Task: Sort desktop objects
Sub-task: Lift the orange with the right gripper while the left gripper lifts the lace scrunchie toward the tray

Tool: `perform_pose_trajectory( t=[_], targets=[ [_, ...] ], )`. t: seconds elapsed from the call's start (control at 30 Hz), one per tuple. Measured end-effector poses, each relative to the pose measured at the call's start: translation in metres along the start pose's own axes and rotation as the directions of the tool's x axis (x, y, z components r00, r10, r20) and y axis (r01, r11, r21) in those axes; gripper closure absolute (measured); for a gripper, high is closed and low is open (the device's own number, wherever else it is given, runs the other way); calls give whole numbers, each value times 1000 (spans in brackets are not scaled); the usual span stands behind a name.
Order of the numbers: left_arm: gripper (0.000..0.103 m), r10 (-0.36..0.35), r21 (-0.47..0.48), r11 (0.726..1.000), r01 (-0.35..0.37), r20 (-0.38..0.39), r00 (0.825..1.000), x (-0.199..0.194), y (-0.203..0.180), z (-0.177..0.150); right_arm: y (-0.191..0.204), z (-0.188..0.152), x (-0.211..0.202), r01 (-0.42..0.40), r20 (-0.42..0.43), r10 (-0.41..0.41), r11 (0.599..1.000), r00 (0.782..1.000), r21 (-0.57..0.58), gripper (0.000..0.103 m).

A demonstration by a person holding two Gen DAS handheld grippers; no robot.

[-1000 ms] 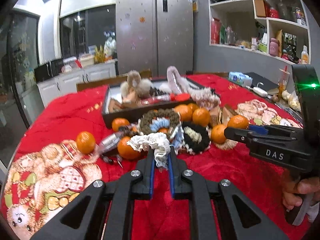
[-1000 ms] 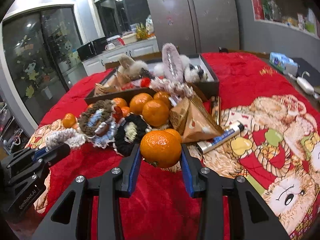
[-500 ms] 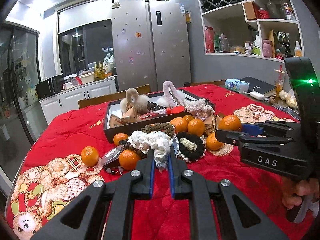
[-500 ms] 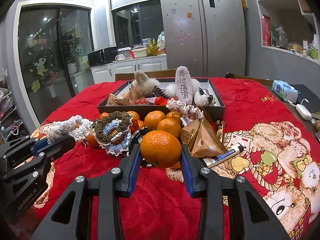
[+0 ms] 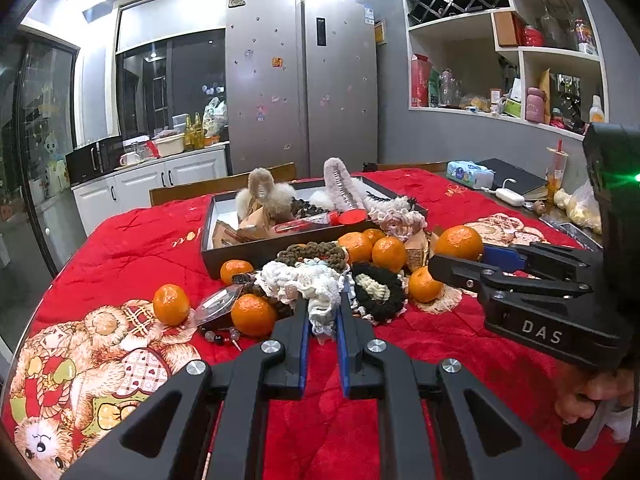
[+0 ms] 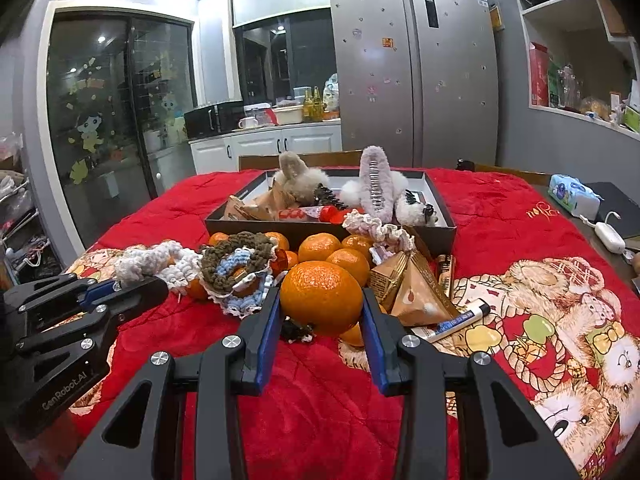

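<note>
Both claws are now riding higher above the pile than a second ago, so both picks look done and the carry to the box [image 6: 444,220] at 12 o'clock is next. The left claw [image 5: 322,322] is clenching a white scrunchie [image 5: 312,284], soft and crumpled, hanging limp. The right claw [image 6: 322,320] is gripping an orange [image 6: 320,296], round and glossy, clear of the red table [image 6: 312,400].

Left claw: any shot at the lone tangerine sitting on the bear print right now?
Probably not as is. The left claw is shut on a white crochet scrunchie, so it is occupied. The tangerine itself sits apart on the red cloth with nothing covering it; once the scrunchie is dropped, the path looks free.
</note>
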State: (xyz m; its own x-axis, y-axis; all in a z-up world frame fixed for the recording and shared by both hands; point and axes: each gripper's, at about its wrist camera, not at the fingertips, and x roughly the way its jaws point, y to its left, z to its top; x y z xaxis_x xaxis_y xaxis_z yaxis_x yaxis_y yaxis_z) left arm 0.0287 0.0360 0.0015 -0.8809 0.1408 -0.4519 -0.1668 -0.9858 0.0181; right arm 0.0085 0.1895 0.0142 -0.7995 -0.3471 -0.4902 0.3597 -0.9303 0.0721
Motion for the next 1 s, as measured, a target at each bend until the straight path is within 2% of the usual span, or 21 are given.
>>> perform_pose_trajectory(
  t=[0.17,0.37,0.5,0.83,1.0],
  targets=[
    [91,-14,-15,1000,14,6,1000,1,2,2,-2,1,1,-3,3,3,1000,1000,19,66],
    [91,5,-41,999,-5,-14,1000,6,7,3,-3,2,3,9,0,-9,1000,1000,29,66],
    [91,16,-39,999,-16,0,1000,5,7,6,-5,2,4,9,-3,-9,999,1000,42,66],
    [91,-12,-38,999,13,14,1000,7,3,11,-7,6,8,1,-7,0,998,1000,66,66],
    [91,-34,-60,998,34,-5,999,15,5,21,-5,11,11,2,-14,-1,998,1000,68,66]
  ],
)
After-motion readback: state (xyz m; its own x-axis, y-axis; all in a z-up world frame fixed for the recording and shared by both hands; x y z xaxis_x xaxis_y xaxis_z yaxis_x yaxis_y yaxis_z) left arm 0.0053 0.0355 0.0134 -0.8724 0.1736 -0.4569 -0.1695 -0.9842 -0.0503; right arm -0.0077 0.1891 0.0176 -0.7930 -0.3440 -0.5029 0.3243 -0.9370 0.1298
